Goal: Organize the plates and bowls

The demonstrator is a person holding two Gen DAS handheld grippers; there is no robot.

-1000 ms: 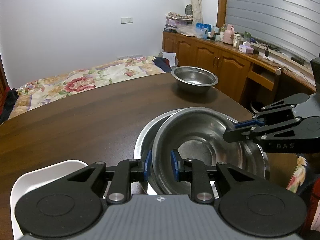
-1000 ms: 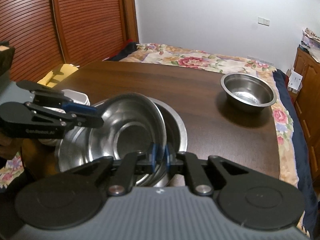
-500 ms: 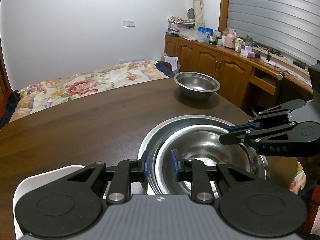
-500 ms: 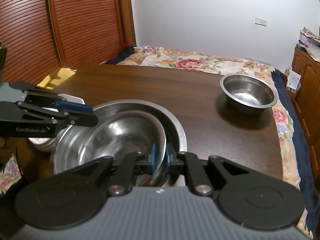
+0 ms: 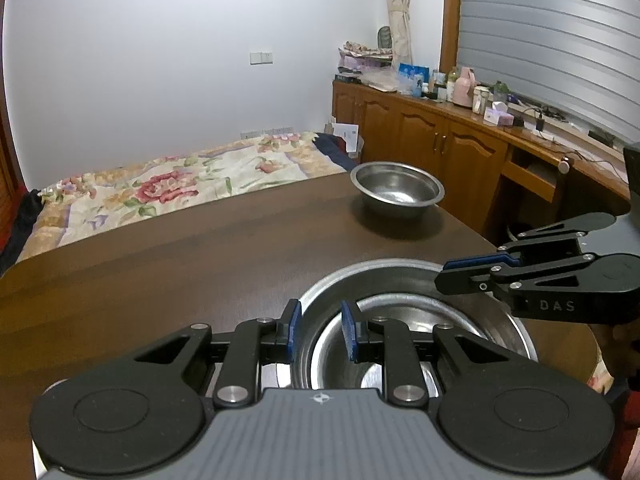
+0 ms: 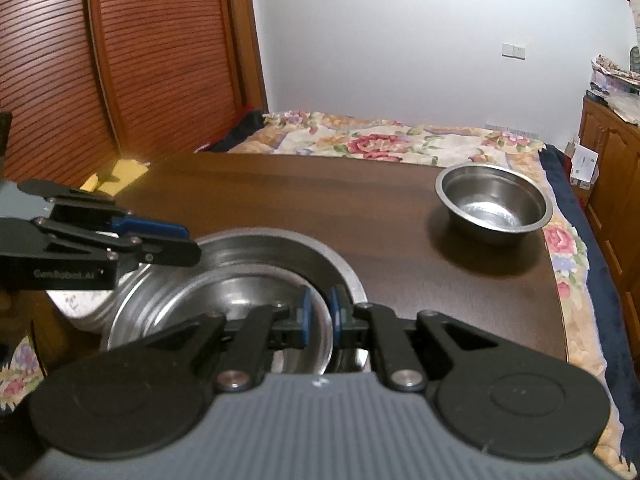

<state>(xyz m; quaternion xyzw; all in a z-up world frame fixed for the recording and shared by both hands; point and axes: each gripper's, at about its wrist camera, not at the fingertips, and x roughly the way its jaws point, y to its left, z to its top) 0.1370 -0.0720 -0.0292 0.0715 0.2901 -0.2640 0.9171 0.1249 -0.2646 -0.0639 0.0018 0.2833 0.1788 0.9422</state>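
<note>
A steel bowl [image 5: 404,316] lies nested inside a larger steel basin [image 5: 376,276] at the near edge of the dark wooden table [image 5: 180,272]. My left gripper [image 5: 320,330] is open, its blue pads astride the rims on the bowl's left side. My right gripper [image 6: 319,314] straddles the inner bowl's [image 6: 256,300] right rim inside the basin [image 6: 320,252], its pads a narrow gap apart. A smaller steel bowl [image 5: 397,188] stands alone at the table's far right, and it also shows in the right wrist view [image 6: 494,202].
White dishes [image 6: 80,304] sit left of the basin, under my left gripper. A bed with a floral cover [image 5: 172,184] lies beyond the table. Wooden cabinets with clutter [image 5: 452,128] run along the right wall. A slatted wooden door [image 6: 120,60] is on the left.
The tilted inner bowl came down flat into the larger basin. Both grippers lowered with it, and their pads have spread apart off its rim.
</note>
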